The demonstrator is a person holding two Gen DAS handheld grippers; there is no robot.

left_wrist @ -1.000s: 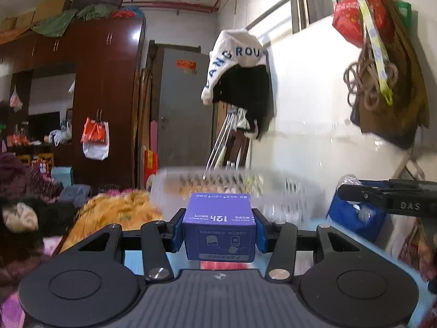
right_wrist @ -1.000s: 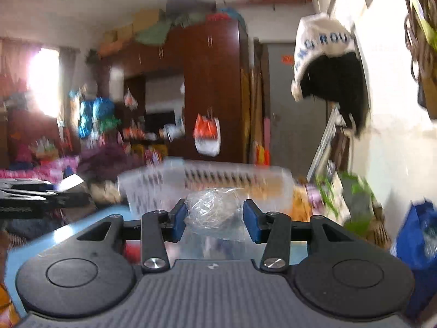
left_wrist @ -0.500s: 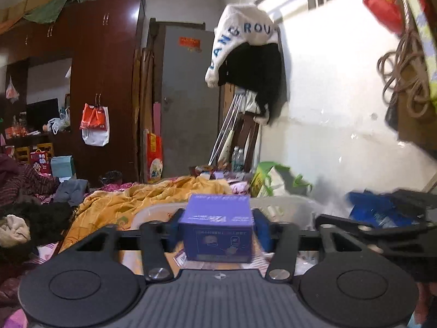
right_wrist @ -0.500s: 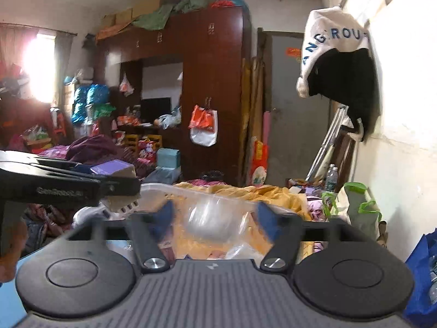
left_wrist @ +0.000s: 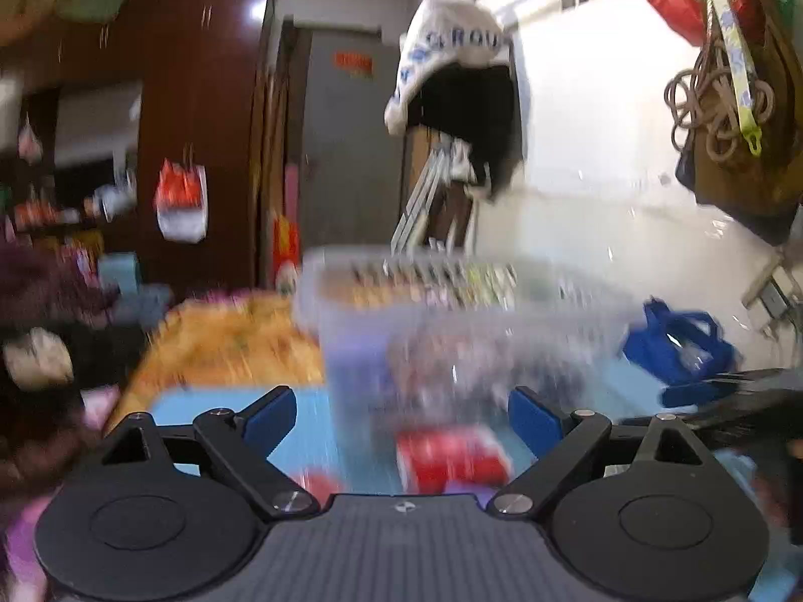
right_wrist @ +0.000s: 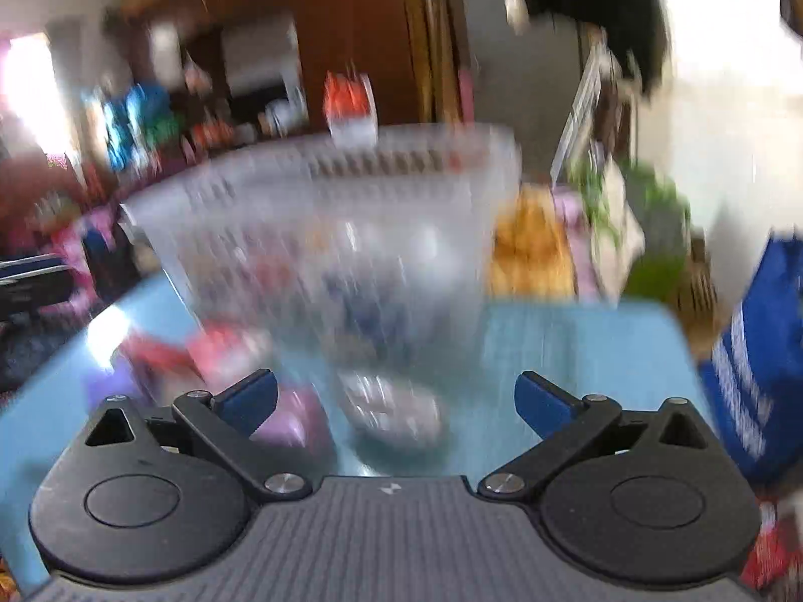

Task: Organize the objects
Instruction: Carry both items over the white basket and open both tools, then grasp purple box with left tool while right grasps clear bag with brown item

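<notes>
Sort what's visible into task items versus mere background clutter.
Task items: clear basket, red packet on blue table, open left gripper, open right gripper.

Background: hanging hoodie, wardrobe, blue bag, orange blanket.

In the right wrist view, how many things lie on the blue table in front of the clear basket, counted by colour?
Red packet: 1
Purple item: 1
Clear crinkled bag: 1
Total: 3, though the blur may hide more.
</notes>
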